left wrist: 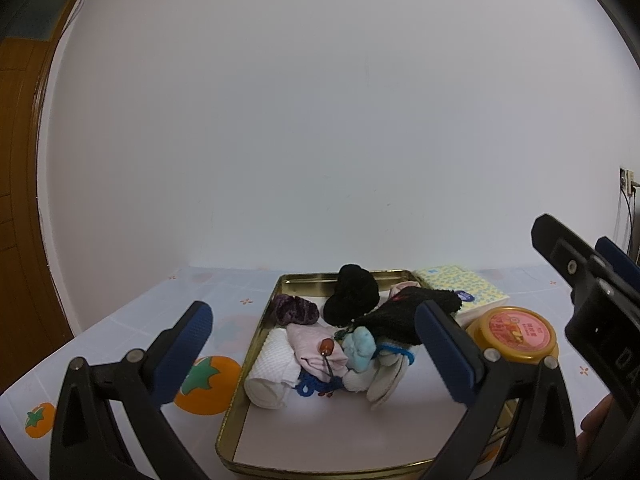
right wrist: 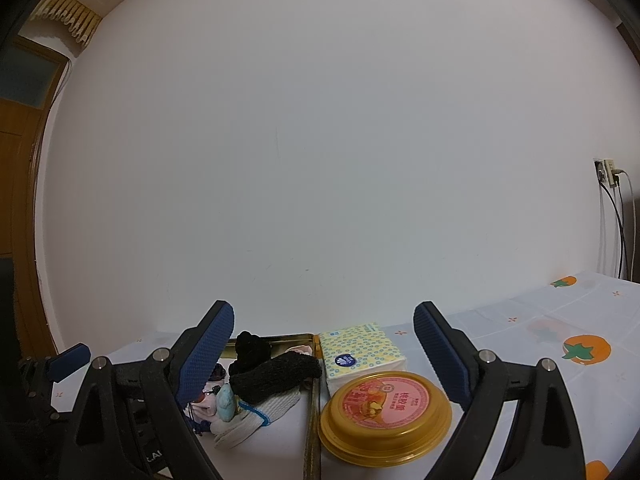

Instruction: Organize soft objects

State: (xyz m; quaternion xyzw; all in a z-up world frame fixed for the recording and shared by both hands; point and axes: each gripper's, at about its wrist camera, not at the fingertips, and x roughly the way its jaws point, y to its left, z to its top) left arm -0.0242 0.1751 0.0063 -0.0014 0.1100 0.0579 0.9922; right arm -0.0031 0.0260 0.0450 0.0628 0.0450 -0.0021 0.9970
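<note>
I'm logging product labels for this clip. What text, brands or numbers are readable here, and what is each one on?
"DA": partial white letters on the right gripper's black body, cut off at the picture edge.
Round gold container's pink lid: Chinese characters, too blurred to read reliably.
Tissue pack: blue round logo, its print too small to read.
Left gripper's body: faint white letters, partly hidden, unreadable.
Nothing else carries text.

Both tongs (left wrist: 312, 340) (right wrist: 324, 352) have black frames, silver screws and ribbed blue pads (left wrist: 444, 356).
</note>
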